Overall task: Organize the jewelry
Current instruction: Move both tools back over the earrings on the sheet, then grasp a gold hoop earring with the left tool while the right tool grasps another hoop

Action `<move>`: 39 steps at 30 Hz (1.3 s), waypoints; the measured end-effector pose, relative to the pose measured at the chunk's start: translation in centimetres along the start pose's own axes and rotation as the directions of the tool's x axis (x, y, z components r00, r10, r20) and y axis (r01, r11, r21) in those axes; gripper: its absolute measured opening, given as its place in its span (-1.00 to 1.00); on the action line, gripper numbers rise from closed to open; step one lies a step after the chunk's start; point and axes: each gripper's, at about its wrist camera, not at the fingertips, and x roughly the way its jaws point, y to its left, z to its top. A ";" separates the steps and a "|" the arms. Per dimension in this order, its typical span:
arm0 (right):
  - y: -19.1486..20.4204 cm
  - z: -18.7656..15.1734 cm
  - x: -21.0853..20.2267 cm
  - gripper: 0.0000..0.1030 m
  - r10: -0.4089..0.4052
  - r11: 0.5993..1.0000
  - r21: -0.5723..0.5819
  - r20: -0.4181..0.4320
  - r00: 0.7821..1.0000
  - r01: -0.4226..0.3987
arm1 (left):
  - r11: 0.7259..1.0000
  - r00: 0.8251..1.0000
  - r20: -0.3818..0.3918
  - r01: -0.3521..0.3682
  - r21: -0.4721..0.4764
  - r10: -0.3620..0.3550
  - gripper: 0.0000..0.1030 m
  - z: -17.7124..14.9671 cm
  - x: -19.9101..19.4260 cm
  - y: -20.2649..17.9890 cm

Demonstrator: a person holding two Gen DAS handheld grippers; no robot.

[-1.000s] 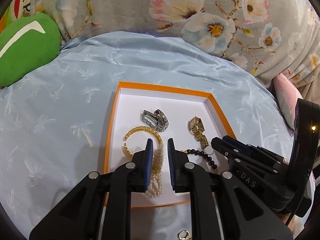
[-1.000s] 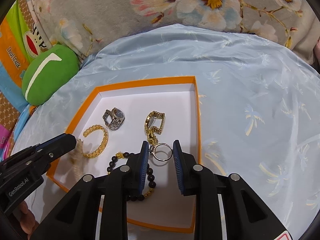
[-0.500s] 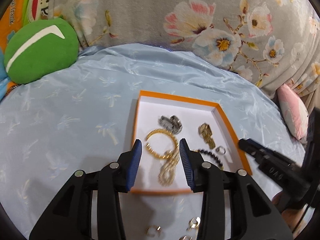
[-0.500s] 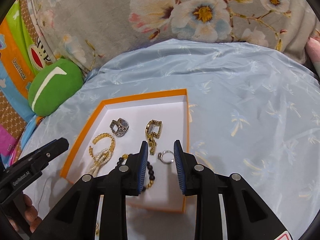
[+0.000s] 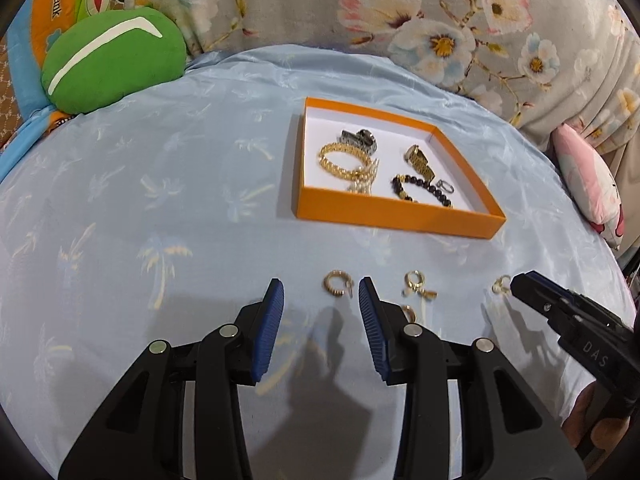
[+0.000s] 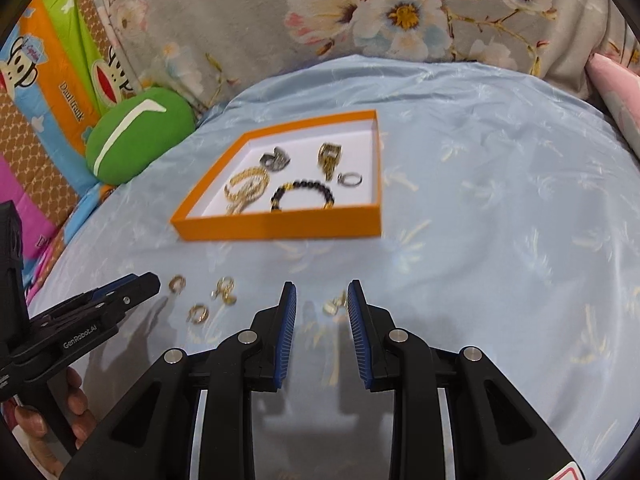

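Pale blue palm-print cloth covers the whole work surface — grey floral fabric behind it, a green cushion at the far left edge. Orange tray sits on the cloth toward the far side, white inside. In it: a gold chain bracelet at left with a pale bead strand touching it, a silver watch just behind, a gold watch to the right, a dark bead bracelet near the front wall, a small silver ring beside that. Left tongs hang over the cloth on the near side of the tray, jaws apart and empty; they have just been opening, nothing between the pads. A ribbed gold hoop earring lies on the cloth just past the tips, in line with the gap. Right tongs likewise parted, gripping nothing — a small gold earring lies on the cloth between the tips, seemingly untouched by the pads. Two more gold earrings lie loose on the cloth between the two tools: a dangling one and a plain hoop, partly hidden by the left tongs. A hand grips the left tool's handle.
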 end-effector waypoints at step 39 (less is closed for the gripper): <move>3.0 -1.0 0.8 -0.25 0.066 0.998 -0.019 -0.043 0.997 -0.067 | 0.999 0.999 0.011 -0.042 -0.008 0.042 -0.68 0.6 0.8 0.3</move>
